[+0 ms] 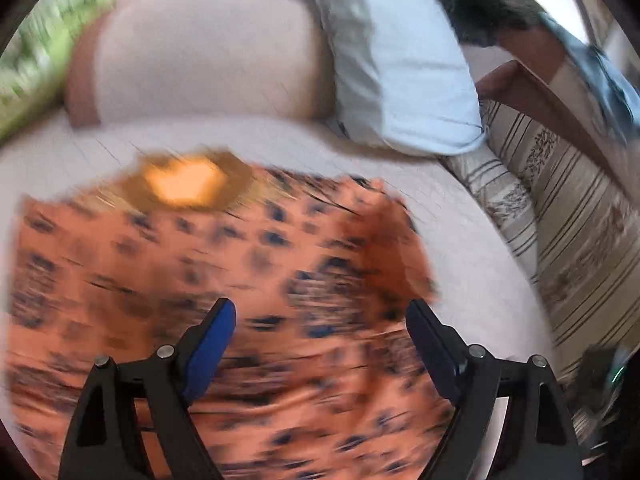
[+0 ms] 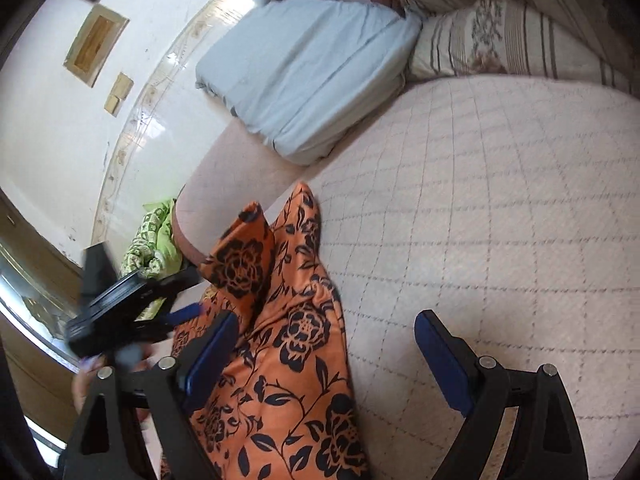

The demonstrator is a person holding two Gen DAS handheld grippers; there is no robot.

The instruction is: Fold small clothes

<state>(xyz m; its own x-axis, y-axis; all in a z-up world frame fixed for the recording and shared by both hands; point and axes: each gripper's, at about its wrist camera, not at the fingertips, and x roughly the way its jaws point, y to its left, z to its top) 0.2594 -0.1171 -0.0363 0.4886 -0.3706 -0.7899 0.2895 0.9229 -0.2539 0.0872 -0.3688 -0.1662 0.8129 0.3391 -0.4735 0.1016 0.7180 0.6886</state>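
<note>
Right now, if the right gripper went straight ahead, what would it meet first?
Probably the quilted bed cover. The open right gripper has the orange flowered garment just left of centre, so that could touch first; depth is unclear.

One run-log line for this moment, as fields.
left hand-held gripper: open, over orange floral garment | right hand-held gripper: open, empty | garment: lying on quilted cover, unfolded | left view: blurred

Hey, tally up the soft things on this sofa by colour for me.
Orange flowered garment: 1
Light blue pillow: 1
Striped beige cushion: 1
Green patterned cloth, beside the sofa arm: 1
Total: 4
</note>
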